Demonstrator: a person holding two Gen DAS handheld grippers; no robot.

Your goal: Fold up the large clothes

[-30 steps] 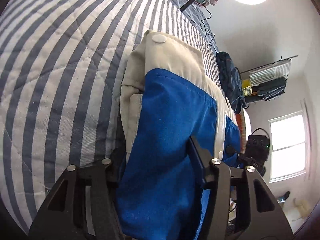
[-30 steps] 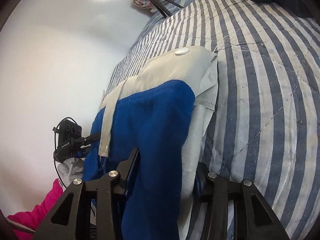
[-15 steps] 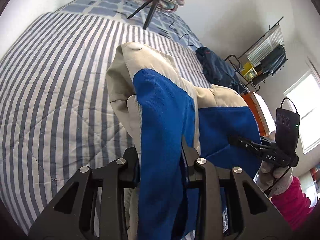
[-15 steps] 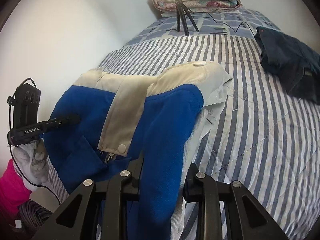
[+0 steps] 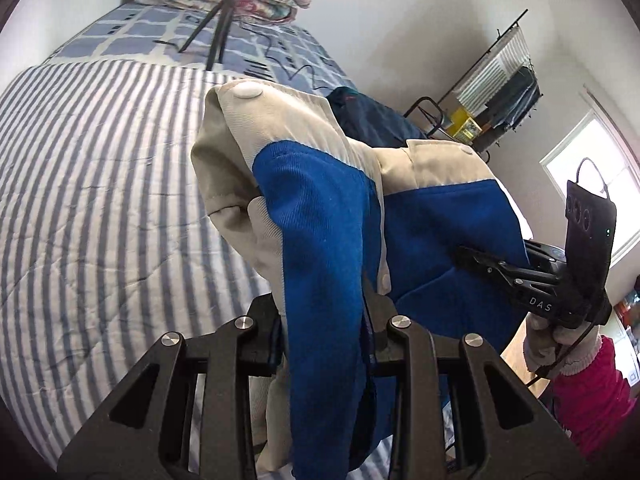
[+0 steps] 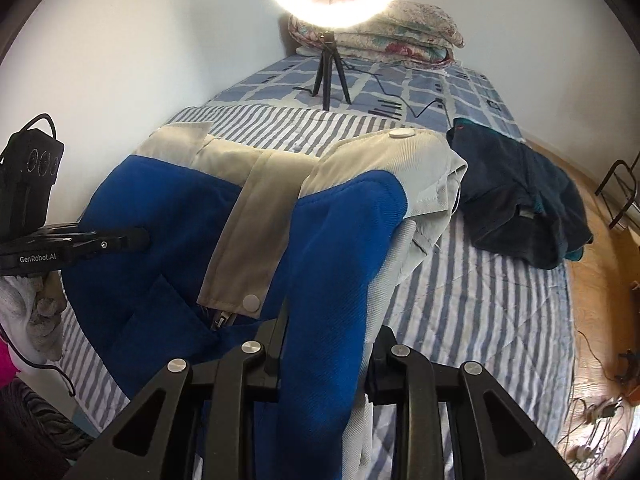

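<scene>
A blue jacket with beige collar, placket and snap buttons (image 5: 320,216) hangs bunched above the striped quilt (image 5: 100,200) of a bed. My left gripper (image 5: 326,312) is shut on a thick blue fold of it at one side. My right gripper (image 6: 330,336) is shut on a blue fold of the jacket (image 6: 344,240) at the other side. Each gripper shows in the other's view: the right gripper (image 5: 466,254) pokes into the cloth from the right, and the left gripper (image 6: 142,238) from the left, both in gloved hands. The pads are hidden by fabric.
A dark navy garment (image 6: 520,208) lies crumpled on the bed's right part. A tripod with a ring light (image 6: 330,72) stands on the checked sheet before stacked floral quilts (image 6: 380,40). A clothes rack (image 5: 500,92) stands by the wall. Cables lie on the wooden floor (image 6: 592,320).
Both grippers have closed tighter on the jacket and risen, lifting it off the quilt. Both views have rolled upright, and each gripper has come into the other's view.
</scene>
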